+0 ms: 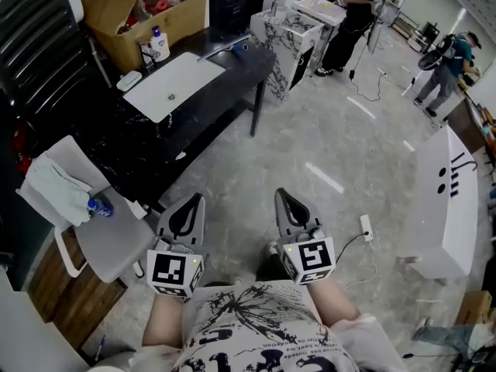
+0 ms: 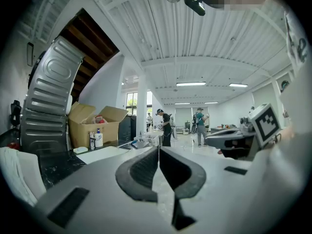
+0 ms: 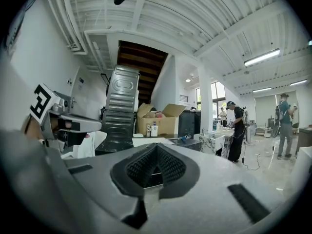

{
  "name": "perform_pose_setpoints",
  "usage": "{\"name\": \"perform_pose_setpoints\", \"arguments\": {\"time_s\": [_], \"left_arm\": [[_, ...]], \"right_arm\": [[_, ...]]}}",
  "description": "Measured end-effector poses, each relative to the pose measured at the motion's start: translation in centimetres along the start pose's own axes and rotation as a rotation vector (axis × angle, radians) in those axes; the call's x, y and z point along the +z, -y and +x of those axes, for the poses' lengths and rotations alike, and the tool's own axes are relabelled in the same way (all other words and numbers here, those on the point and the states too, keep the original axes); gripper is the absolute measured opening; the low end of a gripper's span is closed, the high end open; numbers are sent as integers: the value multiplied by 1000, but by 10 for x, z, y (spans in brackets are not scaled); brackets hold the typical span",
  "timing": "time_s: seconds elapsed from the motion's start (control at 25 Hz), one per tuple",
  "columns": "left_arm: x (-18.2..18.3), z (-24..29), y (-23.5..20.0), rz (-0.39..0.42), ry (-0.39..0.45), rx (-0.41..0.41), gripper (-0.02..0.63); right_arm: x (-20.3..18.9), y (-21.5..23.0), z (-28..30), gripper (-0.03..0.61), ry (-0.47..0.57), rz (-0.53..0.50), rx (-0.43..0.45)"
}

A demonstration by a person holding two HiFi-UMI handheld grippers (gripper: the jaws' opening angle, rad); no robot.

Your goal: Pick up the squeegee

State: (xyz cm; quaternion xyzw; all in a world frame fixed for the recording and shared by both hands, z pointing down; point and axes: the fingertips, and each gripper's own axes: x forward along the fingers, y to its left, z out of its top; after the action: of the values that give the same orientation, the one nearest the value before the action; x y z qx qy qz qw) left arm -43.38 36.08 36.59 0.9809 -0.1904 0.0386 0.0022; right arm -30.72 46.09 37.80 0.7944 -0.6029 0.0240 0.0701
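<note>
A thin grey squeegee with a blue end (image 1: pixel 226 50) lies on the far right part of the black table (image 1: pixel 232 76), just beyond a white board (image 1: pixel 174 84). It also shows small in the right gripper view, as the squeegee (image 3: pixel 186 137) on the table edge. My left gripper (image 1: pixel 195 200) and right gripper (image 1: pixel 284 194) are held side by side over the floor, well short of the table. Both are shut with nothing between the jaws, as the left gripper (image 2: pixel 158 148) and the right gripper (image 3: pixel 155 146) show in their own views.
A cardboard box (image 1: pixel 143 14) and a bottle (image 1: pixel 159 43) stand at the table's back. A white chair (image 1: pixel 108 242) with a cloth (image 1: pixel 58 188) is at my left. A marble cabinet (image 1: pixel 291 37), two people (image 1: pixel 353 14) and a white counter (image 1: pixel 449 200) lie beyond.
</note>
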Motion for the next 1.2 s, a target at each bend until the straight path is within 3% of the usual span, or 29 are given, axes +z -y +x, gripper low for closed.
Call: {"name": "perform_pose_setpoints", "arguments": {"time_s": [0.2, 0.36, 0.88, 1.2], "left_arm": [[-14, 39, 0, 2, -25, 20, 12], [-10, 90, -8, 6, -36, 80, 13], [40, 314, -21, -4, -3, 294, 12], [13, 392, -63, -71, -61, 385, 12]], "right_arm": [[-18, 29, 31, -8, -13, 10, 34], [-3, 67, 79, -8, 34, 3, 99], [18, 250, 256, -8, 11, -43, 306], [2, 290, 354, -8, -62, -48, 384]]}}
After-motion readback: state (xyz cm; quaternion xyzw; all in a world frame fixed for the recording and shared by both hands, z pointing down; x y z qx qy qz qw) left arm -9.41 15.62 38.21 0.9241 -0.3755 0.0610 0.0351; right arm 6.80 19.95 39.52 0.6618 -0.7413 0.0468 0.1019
